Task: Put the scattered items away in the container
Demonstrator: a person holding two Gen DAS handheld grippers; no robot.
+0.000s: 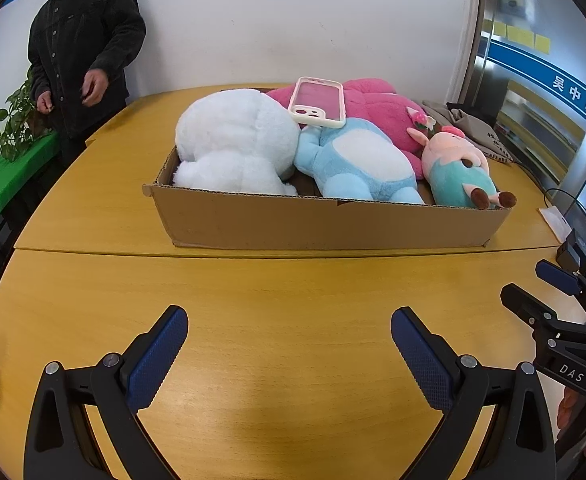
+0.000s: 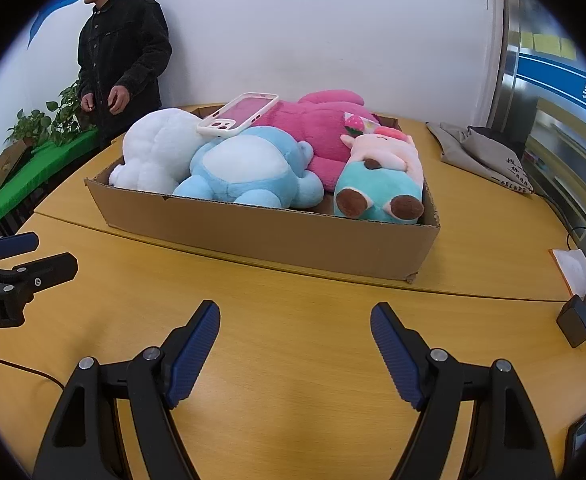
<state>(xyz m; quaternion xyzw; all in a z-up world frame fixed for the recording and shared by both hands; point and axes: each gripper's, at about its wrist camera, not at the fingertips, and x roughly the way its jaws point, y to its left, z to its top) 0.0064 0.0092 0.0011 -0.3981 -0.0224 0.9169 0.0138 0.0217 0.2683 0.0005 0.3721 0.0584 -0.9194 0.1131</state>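
A shallow cardboard box (image 1: 325, 224) (image 2: 269, 236) stands on the wooden table. Inside lie a white plush (image 1: 233, 140) (image 2: 153, 152), a light blue plush (image 1: 357, 164) (image 2: 249, 168), a pink plush (image 1: 373, 106) (image 2: 313, 128) and a small pink-and-teal plush (image 1: 457, 168) (image 2: 377, 176). A phone in a white case (image 1: 319, 101) (image 2: 239, 114) rests on top of the plushes. My left gripper (image 1: 289, 322) (image 2: 33, 252) is open over bare table in front of the box. My right gripper (image 2: 295, 318) (image 1: 533, 284) is open too, holding nothing, beside the left one.
A person in a dark jacket (image 1: 81, 52) (image 2: 123, 56) stands at the far left by potted plants (image 1: 13, 124). A grey cloth bag (image 2: 489, 156) lies at the back right. Small black devices (image 2: 577, 322) and cables sit at the table's right edge.
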